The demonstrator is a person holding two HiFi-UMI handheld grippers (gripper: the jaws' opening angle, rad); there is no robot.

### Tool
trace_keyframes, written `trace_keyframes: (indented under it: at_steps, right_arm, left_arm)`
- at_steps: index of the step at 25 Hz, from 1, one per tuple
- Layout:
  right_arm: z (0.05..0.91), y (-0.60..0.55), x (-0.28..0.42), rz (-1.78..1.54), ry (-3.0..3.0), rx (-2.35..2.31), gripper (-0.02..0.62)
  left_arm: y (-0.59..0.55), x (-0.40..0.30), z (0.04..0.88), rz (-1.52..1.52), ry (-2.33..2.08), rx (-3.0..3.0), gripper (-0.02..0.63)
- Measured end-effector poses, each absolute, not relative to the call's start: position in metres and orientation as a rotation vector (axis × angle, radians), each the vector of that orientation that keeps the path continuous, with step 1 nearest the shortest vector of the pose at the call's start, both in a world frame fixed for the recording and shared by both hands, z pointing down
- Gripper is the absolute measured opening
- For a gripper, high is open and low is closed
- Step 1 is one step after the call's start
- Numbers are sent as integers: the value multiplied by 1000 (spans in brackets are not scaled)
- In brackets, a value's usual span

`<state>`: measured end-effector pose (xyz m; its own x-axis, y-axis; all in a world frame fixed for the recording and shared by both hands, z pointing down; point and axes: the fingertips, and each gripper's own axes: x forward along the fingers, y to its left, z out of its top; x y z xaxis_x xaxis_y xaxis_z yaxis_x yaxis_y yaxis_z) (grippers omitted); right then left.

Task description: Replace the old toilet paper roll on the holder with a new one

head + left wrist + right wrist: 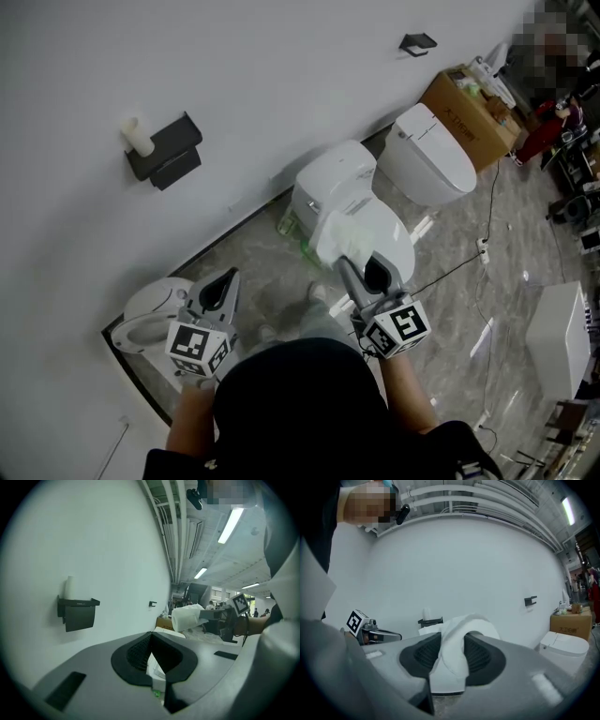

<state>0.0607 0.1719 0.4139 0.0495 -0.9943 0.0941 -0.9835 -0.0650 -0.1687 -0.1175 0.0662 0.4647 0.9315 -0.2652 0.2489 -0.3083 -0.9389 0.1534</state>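
A black wall holder (167,153) carries the old roll (138,137), a thin white cylinder standing upright on its top. From the left gripper view the holder (77,612) and old roll (69,587) lie ahead and to the left. My right gripper (364,265) is shut on the new white paper roll (350,234), held over a toilet. The new roll (453,656) fills the gap between the right jaws, with the holder (431,620) beyond. My left gripper (221,286) is shut and empty, well short of the wall. Both grippers are far from the holder.
A white toilet (328,183) stands below the new roll, a second toilet (427,155) to its right, and another bowl (148,317) at lower left. A cardboard box (473,112) sits against the wall. A black hook (417,42) is on the wall. A cable (483,246) crosses the floor.
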Motion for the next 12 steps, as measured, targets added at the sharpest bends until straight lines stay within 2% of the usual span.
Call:
trace_keyframes:
  at_steps: [12]
  right_arm:
    - [433, 103, 157, -331, 2245, -2173, 146]
  left_arm:
    - [8, -42, 467, 358, -610, 2879, 14]
